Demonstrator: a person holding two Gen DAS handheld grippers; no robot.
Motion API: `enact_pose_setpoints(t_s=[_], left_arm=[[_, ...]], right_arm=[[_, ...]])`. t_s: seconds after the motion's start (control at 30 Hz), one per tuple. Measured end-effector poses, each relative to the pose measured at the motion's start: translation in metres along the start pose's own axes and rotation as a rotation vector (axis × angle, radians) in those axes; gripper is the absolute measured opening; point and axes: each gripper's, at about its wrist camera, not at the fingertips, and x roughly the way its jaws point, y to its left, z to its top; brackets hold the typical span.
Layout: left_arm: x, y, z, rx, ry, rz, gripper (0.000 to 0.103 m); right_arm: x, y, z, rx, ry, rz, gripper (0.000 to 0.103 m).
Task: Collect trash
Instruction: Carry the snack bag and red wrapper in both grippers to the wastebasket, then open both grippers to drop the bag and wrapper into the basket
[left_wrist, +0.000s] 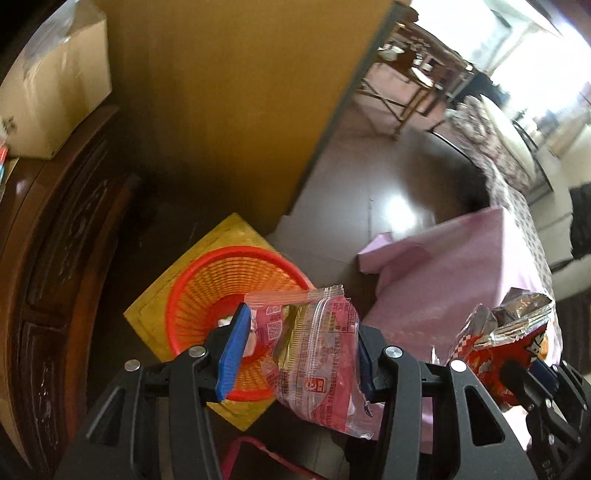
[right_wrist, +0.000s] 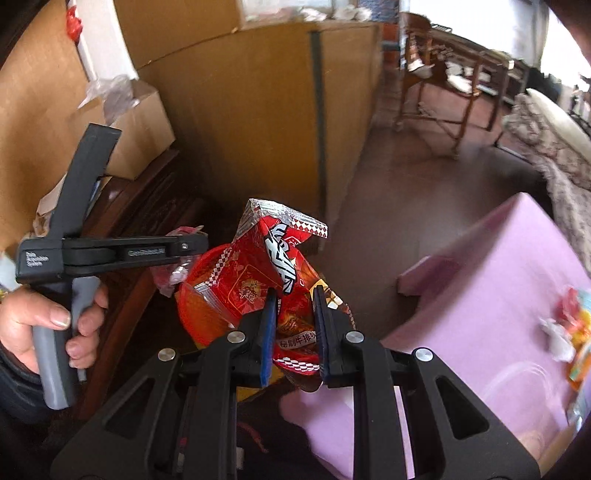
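Red plastic mesh, the basket (left_wrist: 236, 295) sits on a yellow board (left_wrist: 155, 306) low at the left. The left tool (left_wrist: 299, 347) grips a pink wrapper (left_wrist: 314, 350) right over the basket's near rim, so its drop is straight down. The right tool (right_wrist: 295, 332) clenches a red snack bag (right_wrist: 273, 273), farther right beside the pink-covered counter (right_wrist: 498, 295).

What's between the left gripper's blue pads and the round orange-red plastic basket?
Left wrist view: only the pink-and-clear plastic wrapper, held across the left gripper, with the basket directly beyond and below it on a yellow board.
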Motion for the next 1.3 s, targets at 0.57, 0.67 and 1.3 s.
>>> enact_pose_setpoints(t_s=[0.57,0.67,1.3], left_arm=[[0.051,0.067,0.018,-0.159,0.055,0.057,0.050],[0.056,0.068,0.020,-0.157,0.057,0.060,0.050],[0.082,0.068,0.029,-0.169,0.088,0.102,0.067]], right_arm=[[0.087,0.036,-0.001,0.010,0.205,0.107,0.020],[0.101,0.040,-0.005,0.031,0.242,0.119,0.020],[0.138,0.050,0.002,0.060,0.250,0.136,0.048]])
